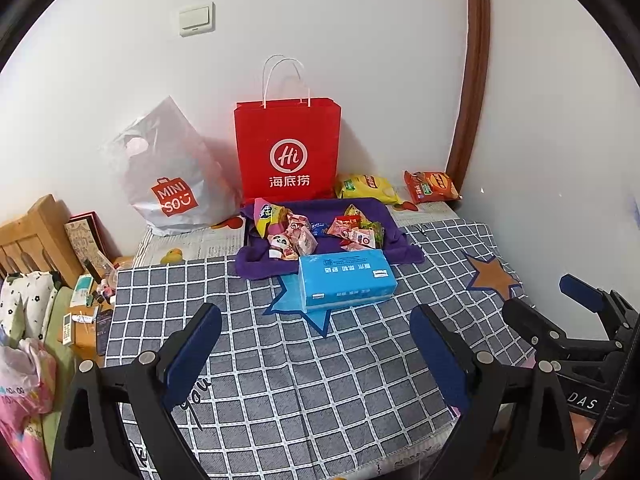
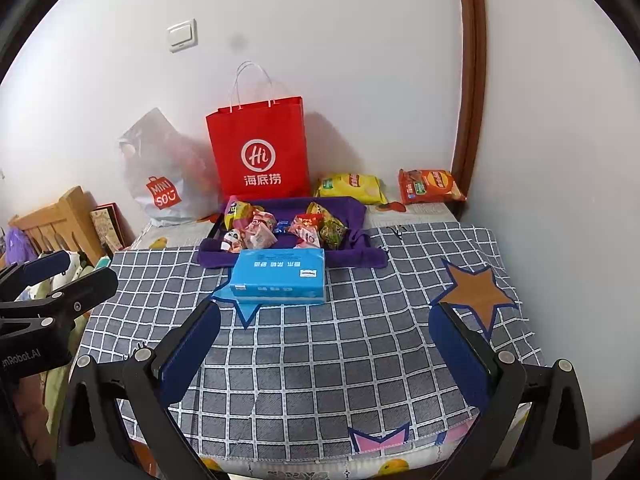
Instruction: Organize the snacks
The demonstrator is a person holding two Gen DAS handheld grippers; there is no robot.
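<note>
1. The snacks sit at the far side of the tabletop (image 1: 320, 360): a heap of small packets (image 1: 320, 228) on a purple cloth (image 1: 256, 264), with a yellow chip bag (image 1: 366, 188) and an orange chip bag (image 1: 430, 187) lying flat behind it, near the wall.
2. A red paper bag (image 1: 288, 148) stands upright just behind the cloth, and a grey plastic bag (image 1: 172, 176) slumps to its left. A blue tissue pack (image 1: 346, 280) lies in front of the cloth, touching its near edge.
3. This layout fits either a loose pile waiting to be sorted or a pile already gathered on the cloth; the pictures do not settle which.
4. Any reach toward the packets would have to pass over or around the tissue pack, and the small, crinkly wrappers would likely call for a narrow pinch.
5. Left tongs (image 1: 316, 344): spread wide, empty, hovering low over the checked cover and aimed at the pile.
6. Right tongs (image 2: 324, 344): likewise spread and empty, level alongside the left, well short of the snacks.
</note>
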